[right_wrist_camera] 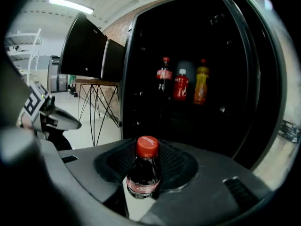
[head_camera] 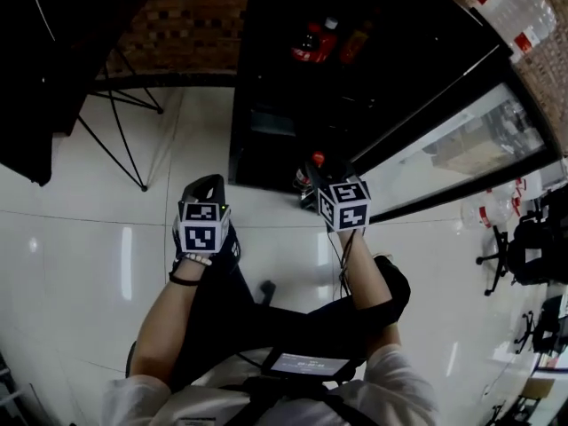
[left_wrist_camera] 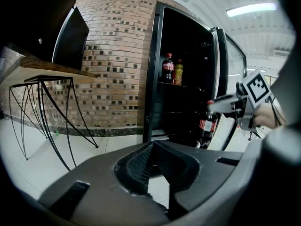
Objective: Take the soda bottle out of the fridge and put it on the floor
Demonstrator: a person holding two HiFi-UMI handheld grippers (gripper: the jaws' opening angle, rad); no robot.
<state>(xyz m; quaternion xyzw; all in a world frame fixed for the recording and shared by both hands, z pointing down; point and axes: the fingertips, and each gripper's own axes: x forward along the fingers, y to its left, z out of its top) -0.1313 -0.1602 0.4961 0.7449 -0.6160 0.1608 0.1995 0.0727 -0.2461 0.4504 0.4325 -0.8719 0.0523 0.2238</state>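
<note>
The soda bottle (right_wrist_camera: pixel 143 173) is held upright in the right gripper (right_wrist_camera: pixel 146 185), which is clamped on its sides. It is low, just outside the open fridge (right_wrist_camera: pixel 221 126), likely so it can be stood on the floor (head_camera: pixel 80 264). The left gripper (left_wrist_camera: pixel 155 149) is kept aside, closed and empty.

A brick wall (left_wrist_camera: pixel 117 55) fills the background. Against it stands a wooden tabletop (left_wrist_camera: pixel 47 68) on thin black wire legs (left_wrist_camera: pixel 56 121), and a dark screen (left_wrist_camera: pixel 71 34) is above it. On a dark shelf (left_wrist_camera: pixel 188 86) three bottles stand close together: a cola bottle (right_wrist_camera: pixel 163 74), a red bottle (right_wrist_camera: pixel 181 86) and a yellow bottle (right_wrist_camera: pixel 201 83). A long ceiling light (left_wrist_camera: pixel 251 9) is lit. An office chair (head_camera: pixel 501 247) stands well apart from all these, at the right edge of the head view.
</note>
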